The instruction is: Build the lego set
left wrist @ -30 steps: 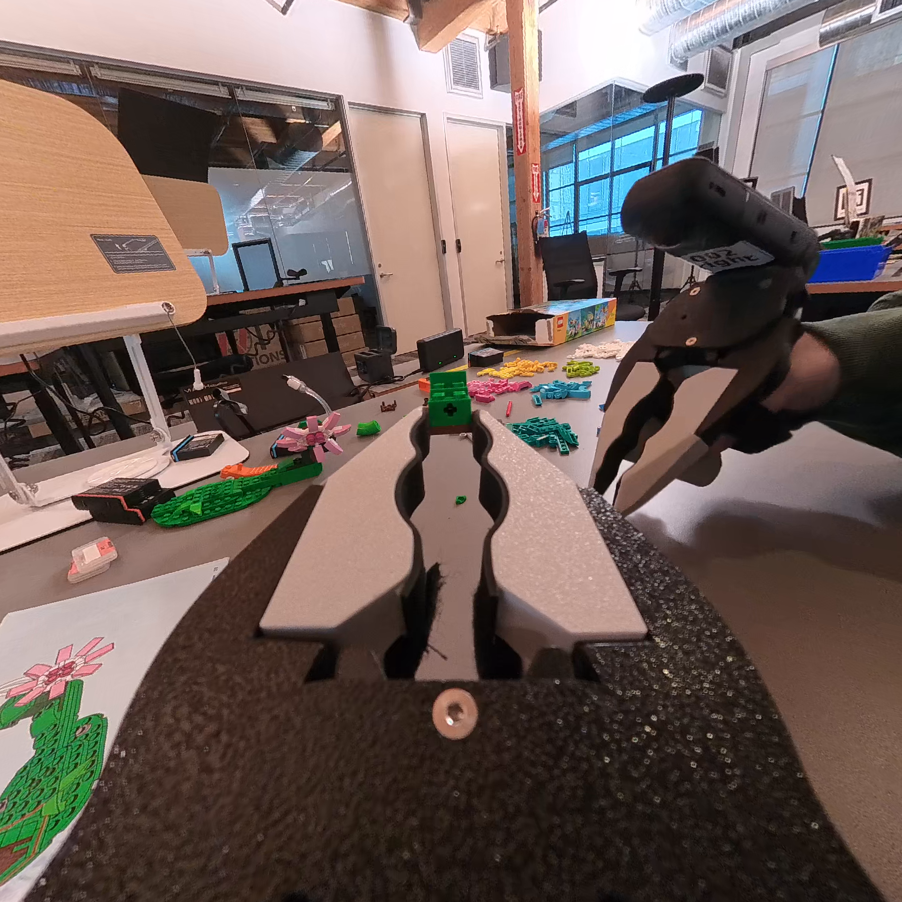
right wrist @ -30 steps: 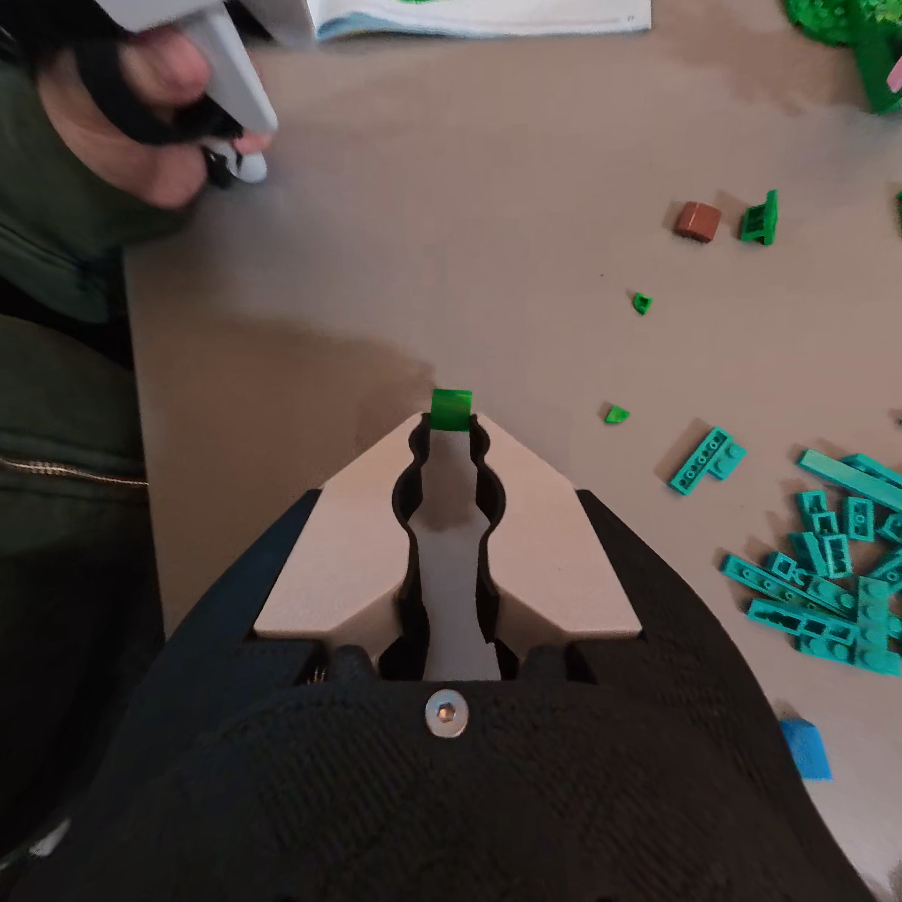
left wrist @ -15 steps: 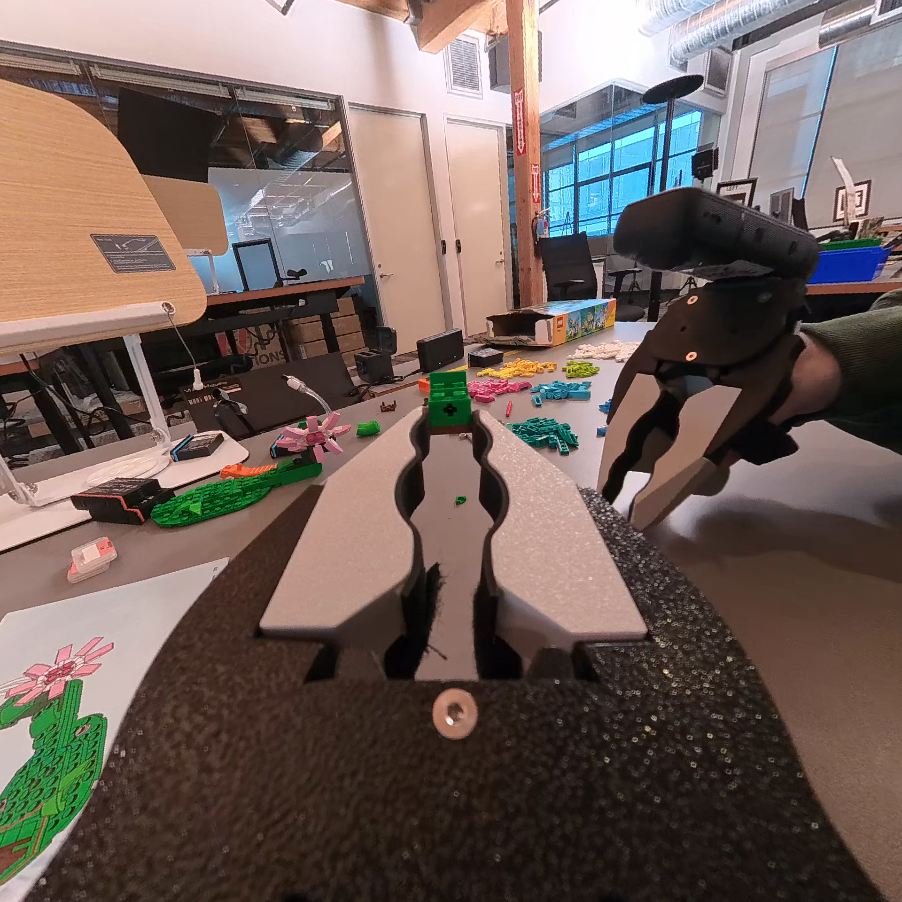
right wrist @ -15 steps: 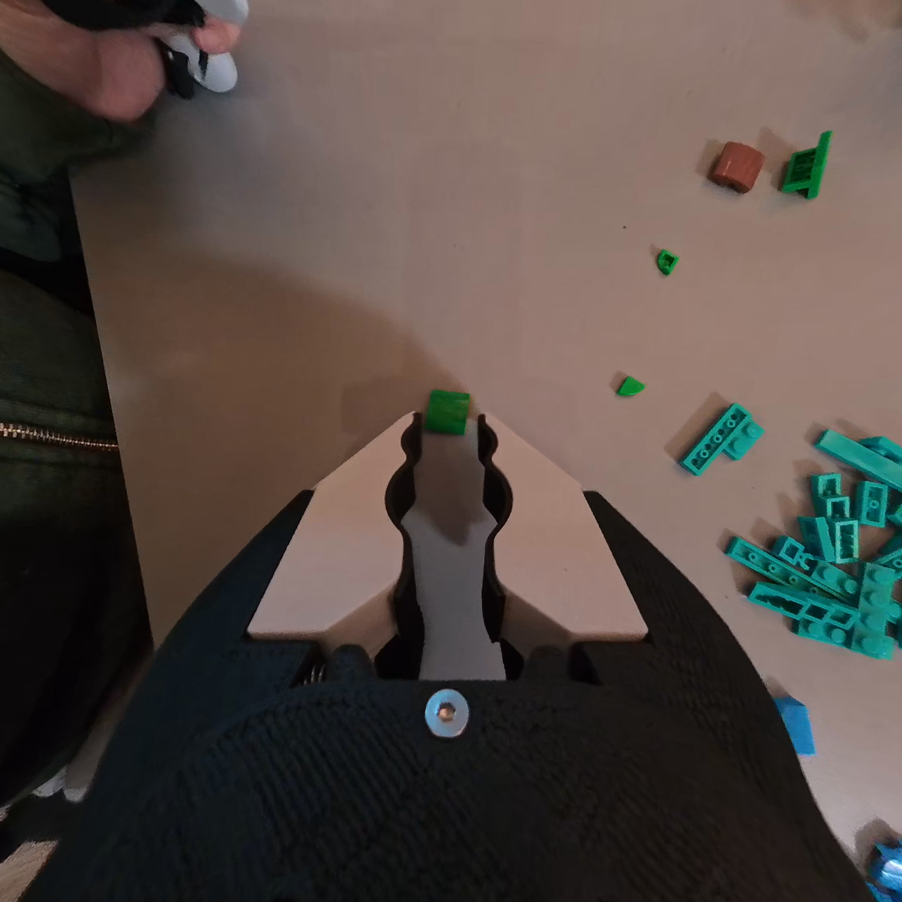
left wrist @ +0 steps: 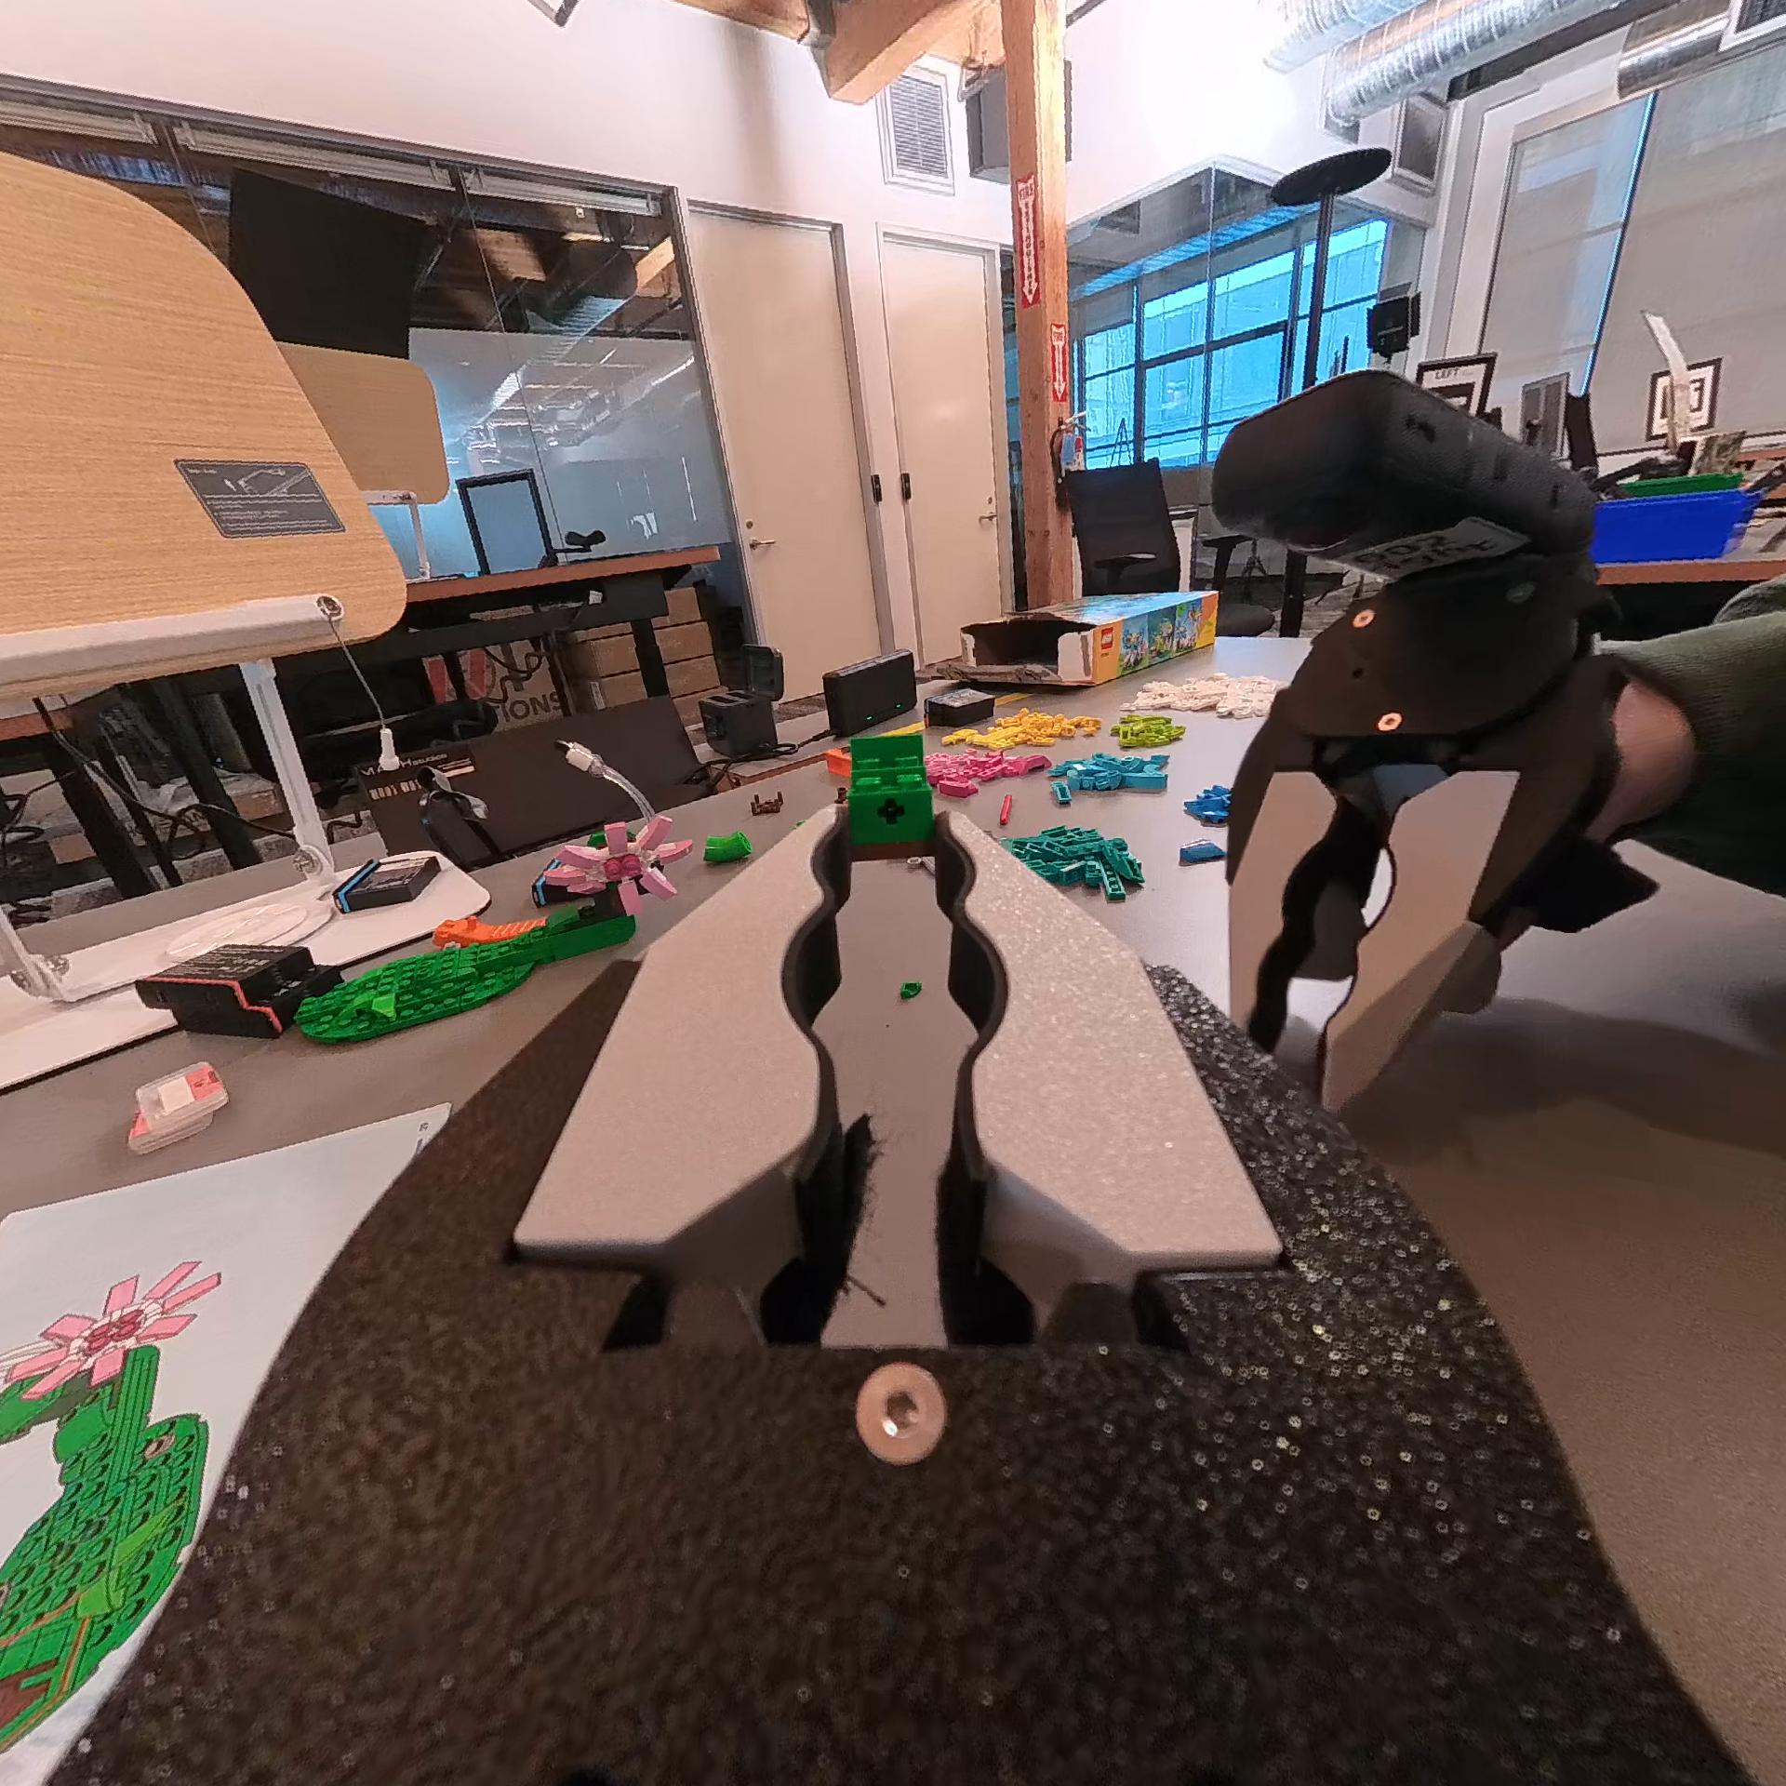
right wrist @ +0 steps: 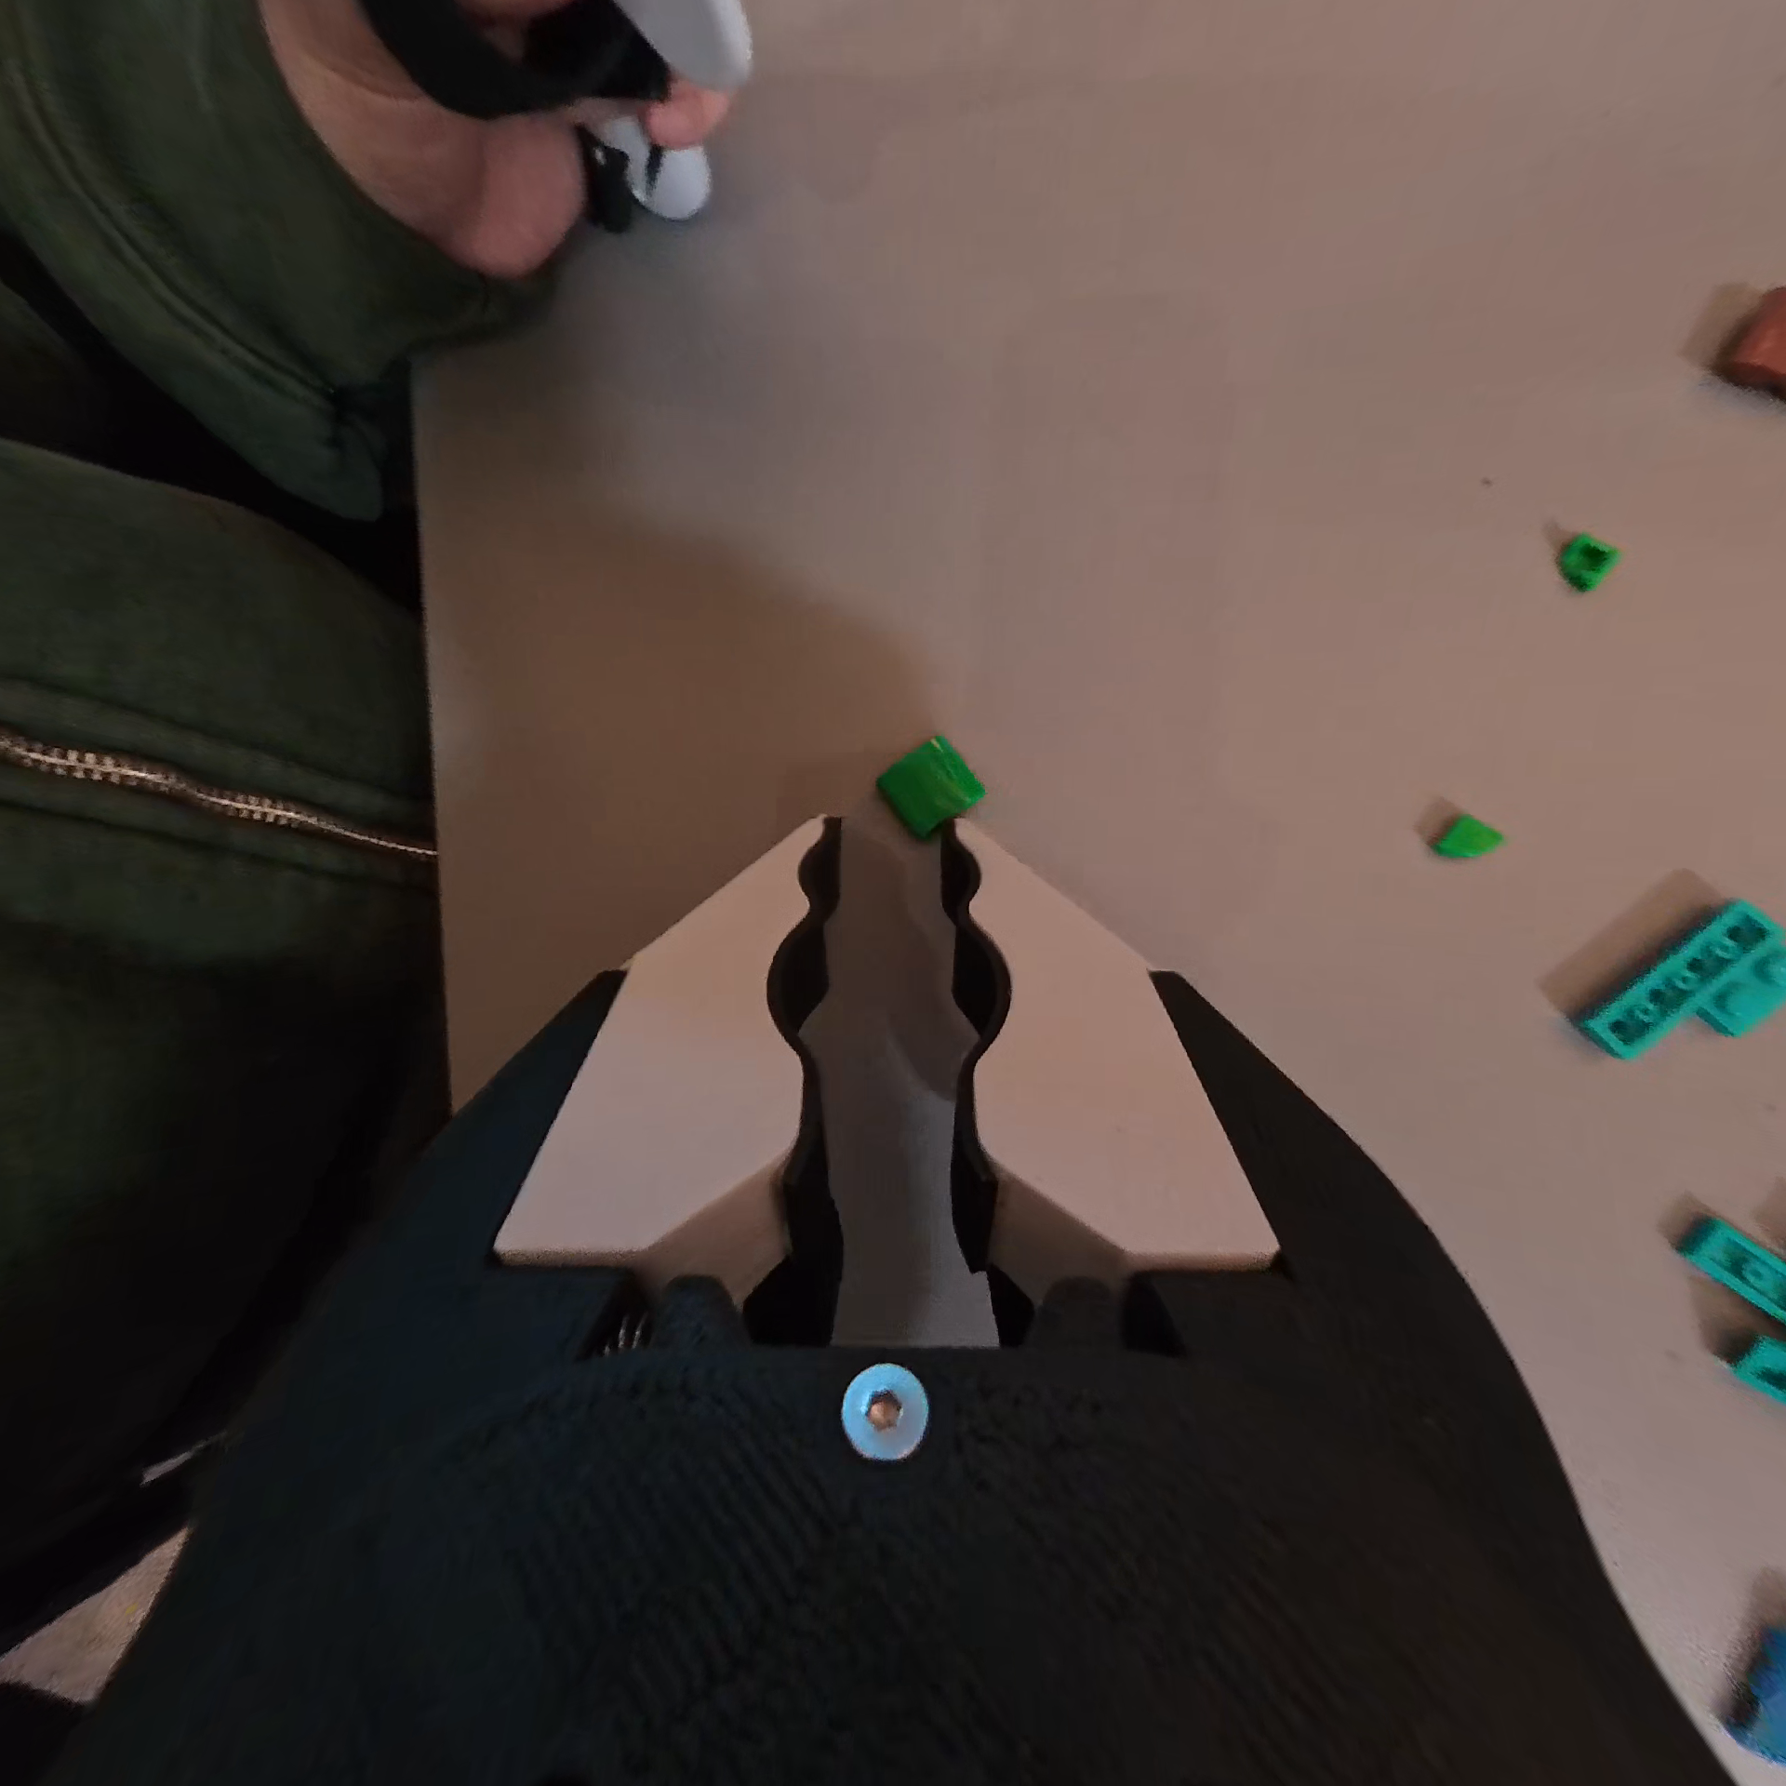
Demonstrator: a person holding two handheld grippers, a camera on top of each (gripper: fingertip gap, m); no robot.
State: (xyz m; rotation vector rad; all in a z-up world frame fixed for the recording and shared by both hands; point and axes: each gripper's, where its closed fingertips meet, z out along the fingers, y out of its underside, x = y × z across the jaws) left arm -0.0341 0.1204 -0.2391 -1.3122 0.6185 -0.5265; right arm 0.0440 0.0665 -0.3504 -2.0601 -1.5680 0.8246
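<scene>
My left gripper (left wrist: 889,821) is shut on a small green brick stack with a brown base (left wrist: 889,788), held above the table. My right gripper (left wrist: 1305,1063) points down at the table to its right. In the right wrist view the right gripper (right wrist: 889,821) stands with a narrow gap between its jaws. A small green curved piece (right wrist: 931,785) lies askew on the table just past the right fingertip, not clamped. The left gripper's body hides this piece in the left wrist view.
The table's near edge (right wrist: 425,676) runs beside the person's green sleeve (right wrist: 193,290). Loose green bits (right wrist: 1464,836), teal bricks (right wrist: 1682,976) and a brown piece (right wrist: 1759,358) lie right. A green leaf build with pink flower (left wrist: 454,976), instruction sheet (left wrist: 193,1256) and sorted colour piles (left wrist: 1073,850) lie ahead. Some 15 cm of space lies between my two pairs of fingers.
The small green piece was between my right fingertips; now it lies turned on the table past the right tip. The right gripper has lowered toward the table edge. The left gripper has not moved.
</scene>
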